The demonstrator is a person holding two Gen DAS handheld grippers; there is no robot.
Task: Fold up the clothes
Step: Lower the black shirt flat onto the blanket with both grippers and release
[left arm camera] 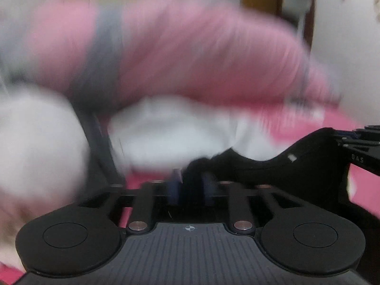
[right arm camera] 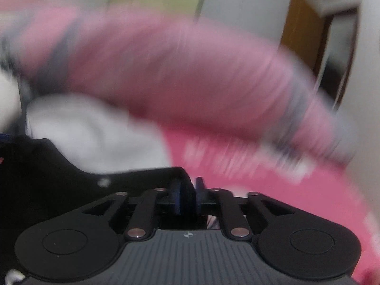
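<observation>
left gripper (left arm camera: 190, 185): fingers closed narrow on dark cloth | right gripper (right arm camera: 187, 197): fingers pinched shut on dark cloth | dark garment (left arm camera: 249, 163) stretches between both, soft, light, limp; best held at hem corners | beyond fingers: white cloth (left arm camera: 171, 130), blurred pink bedding (right arm camera: 285, 190)

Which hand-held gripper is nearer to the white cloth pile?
Left. The white cloth pile lies straight ahead of the left hand-held gripper, farther leftward from the right hand-held gripper.

pink bedding (left arm camera: 190, 54) — white garment (left arm camera: 171, 133) — motion-blurred
</observation>
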